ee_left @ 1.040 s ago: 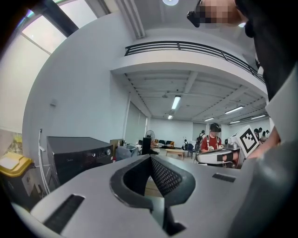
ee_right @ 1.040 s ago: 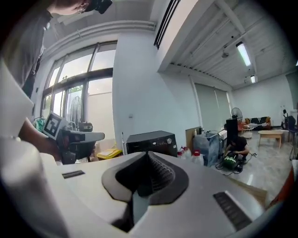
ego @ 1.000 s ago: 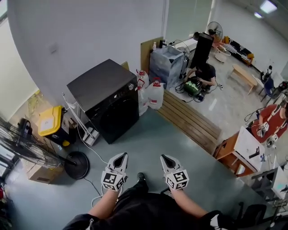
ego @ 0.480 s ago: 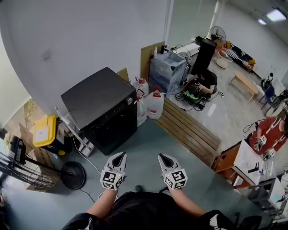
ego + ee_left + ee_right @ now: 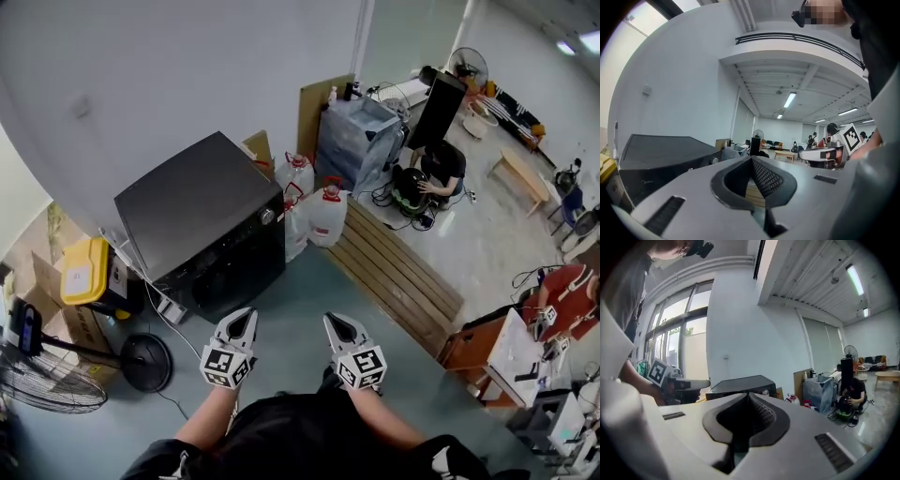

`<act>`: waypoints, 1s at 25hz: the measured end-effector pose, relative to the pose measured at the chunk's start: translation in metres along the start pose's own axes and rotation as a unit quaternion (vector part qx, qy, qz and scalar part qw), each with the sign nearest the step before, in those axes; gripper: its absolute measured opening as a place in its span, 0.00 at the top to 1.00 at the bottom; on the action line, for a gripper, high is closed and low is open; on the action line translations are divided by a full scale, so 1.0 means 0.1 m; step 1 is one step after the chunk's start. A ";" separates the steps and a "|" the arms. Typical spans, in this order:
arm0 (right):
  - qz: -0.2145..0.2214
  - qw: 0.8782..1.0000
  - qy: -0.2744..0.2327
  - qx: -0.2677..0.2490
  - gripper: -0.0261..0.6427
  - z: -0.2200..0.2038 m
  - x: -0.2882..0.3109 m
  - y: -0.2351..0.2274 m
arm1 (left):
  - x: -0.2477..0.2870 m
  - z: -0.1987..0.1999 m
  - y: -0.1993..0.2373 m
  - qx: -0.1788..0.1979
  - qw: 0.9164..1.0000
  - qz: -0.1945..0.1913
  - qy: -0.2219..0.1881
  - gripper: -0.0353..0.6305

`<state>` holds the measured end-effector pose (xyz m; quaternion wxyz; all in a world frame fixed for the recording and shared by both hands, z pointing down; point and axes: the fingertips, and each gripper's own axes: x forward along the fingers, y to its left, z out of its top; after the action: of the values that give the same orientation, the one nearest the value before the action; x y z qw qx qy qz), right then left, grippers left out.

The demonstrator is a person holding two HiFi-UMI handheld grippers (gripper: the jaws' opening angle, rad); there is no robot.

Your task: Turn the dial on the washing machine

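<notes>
Step in hand, as I judge it, is the approach: turning hasn't begun, since the washing machine [image 5: 202,220] stands well ahead of me on the floor [image 5: 309,291] against the wall [image 5: 187,75]. It's black, and its dial [image 5: 268,217] is a small silver knob at the front panel's right end, near the water jugs [image 5: 324,204]. Both my tools sit low & close to my body, well apart from the machine. Left hand-held gripper [image 5: 246,315]: jaws together, nothing btwn them. Right hand-held gripper [image 5: 330,320]: likewise closed & empty. To do it well I'd step in square to the front and use the right one, as the dial's on that side. I'd open the jaws before reaching and come at the knob straight along its axis, so the pads land on opposite sides of the rim. Then close firm, not hard, and rotate about the knob's centre w/o dragging sideways; a slanted grip would prob slip. Count, big to small: 1 washing machine; 2 fans, i.e. the near fan [image 5: 52,380] lower left & the far fan [image 5: 469,66] at the back; 1 yellow-lidded bin [image 5: 82,270] left of the machine; at least 2 red-capped jugs, maybe a 3rd, can't tell; 2 hand-held grippers; 1 dial.
</notes>
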<state>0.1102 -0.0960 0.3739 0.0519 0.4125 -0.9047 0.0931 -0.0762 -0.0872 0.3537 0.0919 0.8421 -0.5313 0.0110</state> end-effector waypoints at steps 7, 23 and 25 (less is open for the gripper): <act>0.081 0.997 0.009 -0.003 0.92 0.06 0.79 -0.63 | 0.72 0.01 0.29 -0.024 0.997 0.075 -0.004 0.93; 0.265 0.961 0.042 -0.067 0.92 0.52 1.93 -1.80 | 1.71 0.37 0.64 -0.082 0.950 0.299 -0.038 0.92; 0.275 0.957 0.052 -0.079 0.92 0.42 2.08 -1.77 | 1.71 0.32 0.79 -0.083 0.945 0.314 -0.042 0.93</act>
<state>0.1070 -0.3722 0.3903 0.1034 0.1366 -0.9837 0.0537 -0.0755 -0.2786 0.3533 0.1312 0.6216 -0.7712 -0.0402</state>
